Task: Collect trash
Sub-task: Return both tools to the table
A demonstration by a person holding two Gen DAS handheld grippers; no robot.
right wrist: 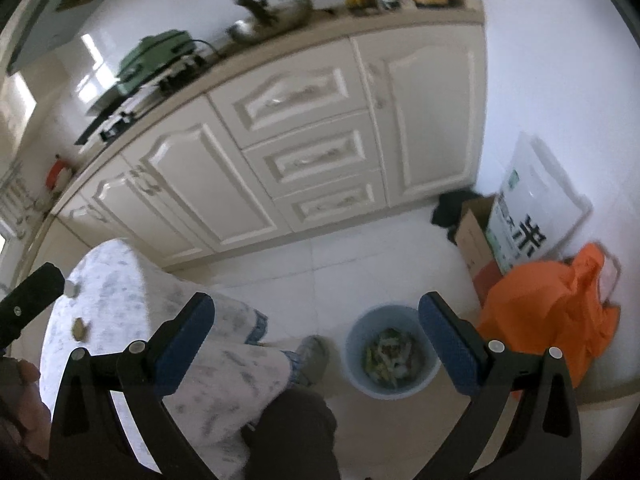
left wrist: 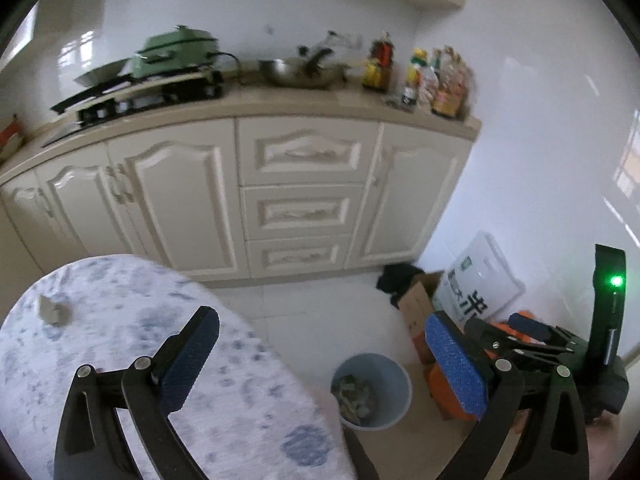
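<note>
The pale blue bin (right wrist: 391, 354) stands on the floor tiles (right wrist: 344, 264), scraps of trash (right wrist: 390, 356) heaped inside it. An orange bag (right wrist: 560, 312) lies just right of it. One crumpled scrap (left wrist: 52, 311) sits on the cloth-covered counter (left wrist: 120, 320) to the left. The right gripper (right wrist: 316, 344) hangs above the bin, jaws released and empty; the left gripper (left wrist: 320, 356) likewise gapes wide, holding nothing.

The left hand-held gripper (left wrist: 320, 364) and the right hand-held gripper (right wrist: 316, 344) both angle downward, blue-padded jaws spread wide (nothing between either pair).
</note>
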